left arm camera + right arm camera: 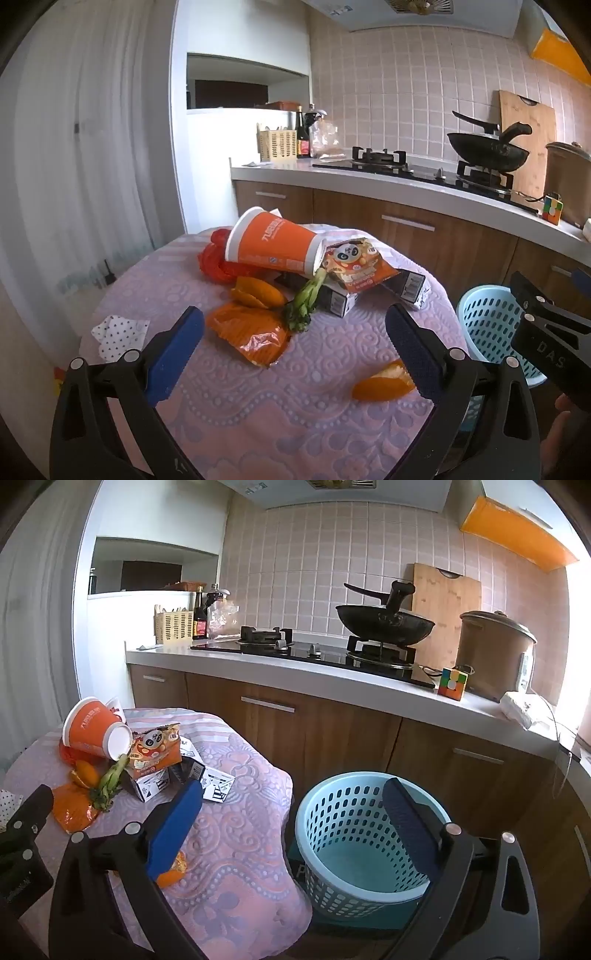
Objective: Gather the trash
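Both grippers wide, nothing held; trash on the table, basket beside it.

I see the round table [332, 424] under a pink patterned cloth, the blue basket [354, 864] on the floor just beside its edge. Piled at the far side: orange cup [273, 243] tipped over on black cartons [340, 301], panda snack bag [360, 267], orange wrapper [251, 332], green stalk [308, 299], orange peels [384, 384]. Left gripper [295, 343] spread above the wrapper; right gripper [291, 823] released, empty, over the table edge and basket.

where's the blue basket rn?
The blue basket stands on the floor right of the table, in front of the counter cabinets, seen through the open right gripper; it looks empty.
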A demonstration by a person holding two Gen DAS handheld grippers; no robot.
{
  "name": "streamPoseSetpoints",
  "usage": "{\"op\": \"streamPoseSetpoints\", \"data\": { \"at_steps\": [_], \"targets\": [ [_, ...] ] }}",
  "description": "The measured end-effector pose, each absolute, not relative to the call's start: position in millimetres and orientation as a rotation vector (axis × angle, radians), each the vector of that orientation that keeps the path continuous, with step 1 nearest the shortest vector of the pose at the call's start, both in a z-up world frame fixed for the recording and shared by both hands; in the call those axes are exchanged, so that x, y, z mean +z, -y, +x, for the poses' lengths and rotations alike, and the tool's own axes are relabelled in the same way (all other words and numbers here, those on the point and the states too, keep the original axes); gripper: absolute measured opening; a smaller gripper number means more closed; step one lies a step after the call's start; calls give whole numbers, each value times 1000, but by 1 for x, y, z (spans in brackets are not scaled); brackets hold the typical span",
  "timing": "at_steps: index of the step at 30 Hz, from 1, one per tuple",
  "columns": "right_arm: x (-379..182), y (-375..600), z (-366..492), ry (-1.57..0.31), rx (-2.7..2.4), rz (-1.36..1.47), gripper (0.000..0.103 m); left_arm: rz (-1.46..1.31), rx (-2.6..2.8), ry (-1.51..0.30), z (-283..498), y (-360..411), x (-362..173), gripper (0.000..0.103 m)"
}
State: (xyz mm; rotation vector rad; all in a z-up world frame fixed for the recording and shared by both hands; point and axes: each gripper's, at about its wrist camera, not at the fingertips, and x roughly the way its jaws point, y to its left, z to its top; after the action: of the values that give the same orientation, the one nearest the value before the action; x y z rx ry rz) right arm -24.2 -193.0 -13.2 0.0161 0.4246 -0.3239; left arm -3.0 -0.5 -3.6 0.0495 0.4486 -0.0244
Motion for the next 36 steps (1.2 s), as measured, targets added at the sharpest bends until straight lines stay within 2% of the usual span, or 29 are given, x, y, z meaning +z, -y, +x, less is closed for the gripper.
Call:
{"op": "streamPoseSetpoints", "data": {
  "at_steps": [36],
  "targets": [
    [-6, 190, -36, -359, -294, 51, 92, 31, -73, -426, -9, -2, 1, 94]
  ]
}}
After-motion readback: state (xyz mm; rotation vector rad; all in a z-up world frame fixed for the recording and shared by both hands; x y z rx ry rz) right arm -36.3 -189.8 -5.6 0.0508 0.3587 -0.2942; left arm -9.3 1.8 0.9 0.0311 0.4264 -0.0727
